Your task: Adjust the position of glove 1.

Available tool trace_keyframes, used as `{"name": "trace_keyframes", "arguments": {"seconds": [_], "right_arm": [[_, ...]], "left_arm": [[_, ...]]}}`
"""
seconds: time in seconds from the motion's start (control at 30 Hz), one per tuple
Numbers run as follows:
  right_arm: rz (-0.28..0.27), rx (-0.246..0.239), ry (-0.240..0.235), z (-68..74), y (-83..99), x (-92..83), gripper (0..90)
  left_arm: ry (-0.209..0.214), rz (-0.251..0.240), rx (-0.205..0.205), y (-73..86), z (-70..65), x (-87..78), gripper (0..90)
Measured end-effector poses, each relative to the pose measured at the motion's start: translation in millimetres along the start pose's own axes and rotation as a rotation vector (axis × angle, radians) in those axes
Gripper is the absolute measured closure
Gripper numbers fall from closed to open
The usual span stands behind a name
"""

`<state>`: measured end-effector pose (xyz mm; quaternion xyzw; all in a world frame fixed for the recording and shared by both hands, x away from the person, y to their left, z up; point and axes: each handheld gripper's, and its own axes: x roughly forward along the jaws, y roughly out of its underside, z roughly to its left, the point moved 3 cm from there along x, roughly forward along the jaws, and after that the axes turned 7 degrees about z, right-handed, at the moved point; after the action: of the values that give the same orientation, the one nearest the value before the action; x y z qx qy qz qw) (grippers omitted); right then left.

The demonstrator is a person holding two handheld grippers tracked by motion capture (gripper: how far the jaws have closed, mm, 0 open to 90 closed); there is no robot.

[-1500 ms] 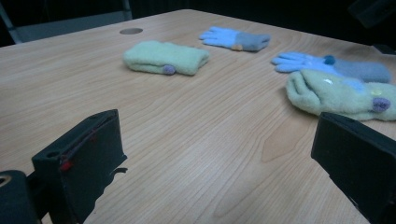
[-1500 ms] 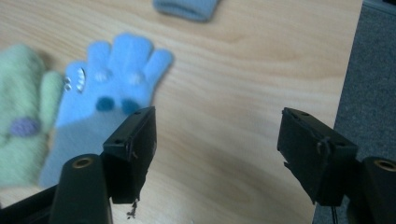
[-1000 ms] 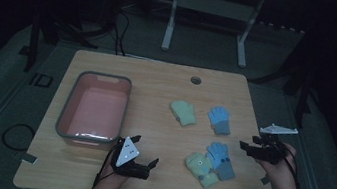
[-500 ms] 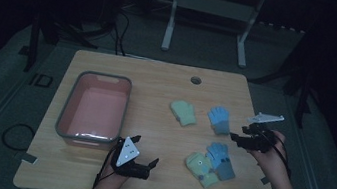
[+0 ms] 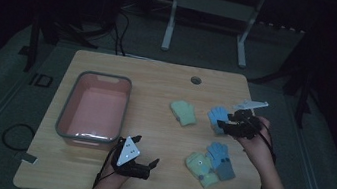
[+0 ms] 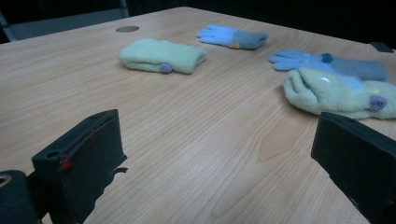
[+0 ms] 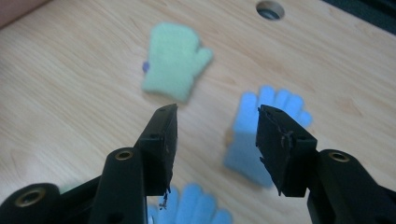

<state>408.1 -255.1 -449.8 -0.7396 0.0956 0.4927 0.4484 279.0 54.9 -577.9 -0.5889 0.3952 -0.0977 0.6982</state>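
Observation:
Two pairs of woollen handwear lie on the table. A green mitten (image 5: 183,112) (image 6: 161,55) (image 7: 173,74) and a blue glove (image 5: 215,115) (image 6: 233,36) (image 7: 243,135) lie farther back. A second blue glove (image 5: 221,160) (image 6: 327,63) and a second green mitten (image 5: 201,168) (image 6: 336,93) lie nearer the front. My right gripper (image 5: 223,121) (image 7: 217,109) hovers over the far blue glove; its jaws have just been closing, with only air between them. My left gripper (image 5: 147,150) (image 6: 217,126) rests open at the front, aimed at the gloves.
A pink tub (image 5: 69,110) with a grey rim stands on the left half of the table. A round cable hole (image 5: 196,80) (image 6: 127,29) (image 7: 270,9) sits near the back edge. Metal stand legs and cables lie on the floor beyond the table.
My right gripper has moved from the table's right edge toward the back and left, ending over the far blue glove, with its jaws narrower. The left gripper has stayed put.

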Motion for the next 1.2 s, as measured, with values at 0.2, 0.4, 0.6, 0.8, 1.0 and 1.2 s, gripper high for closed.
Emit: {"name": "trace_keyframes", "arguments": {"seconds": [0.2,0.4,0.6,0.8,1.0,1.2], "right_arm": [[-0.005,-0.031,-0.007,11.7,-19.7,12.1,48.4],[-0.005,-0.064,-0.018,22.4,-34.9,26.0,50.2],[0.023,-0.09,-0.047,31.9,-46.3,41.3,52.9],[0.043,-0.093,-0.074,39.2,-55.8,61.3,54.5],[0.067,-0.087,-0.085,44.1,-64.4,82.8,56.3],[0.083,-0.063,-0.085,44.1,-70.4,106.1,58.2]], "left_arm": [[0.003,0.001,-0.002,0.1,0.0,0.0,2.6],[0.007,0.001,-0.001,0.1,0.0,-0.2,2.6],[0.008,0.002,0.002,-0.1,-0.5,0.3,2.6],[0.011,0.003,0.005,-0.2,-0.7,0.4,2.6],[0.013,0.004,0.006,-0.1,-0.5,0.3,2.6],[0.015,0.004,0.004,-0.1,-0.6,0.3,2.6]]}}
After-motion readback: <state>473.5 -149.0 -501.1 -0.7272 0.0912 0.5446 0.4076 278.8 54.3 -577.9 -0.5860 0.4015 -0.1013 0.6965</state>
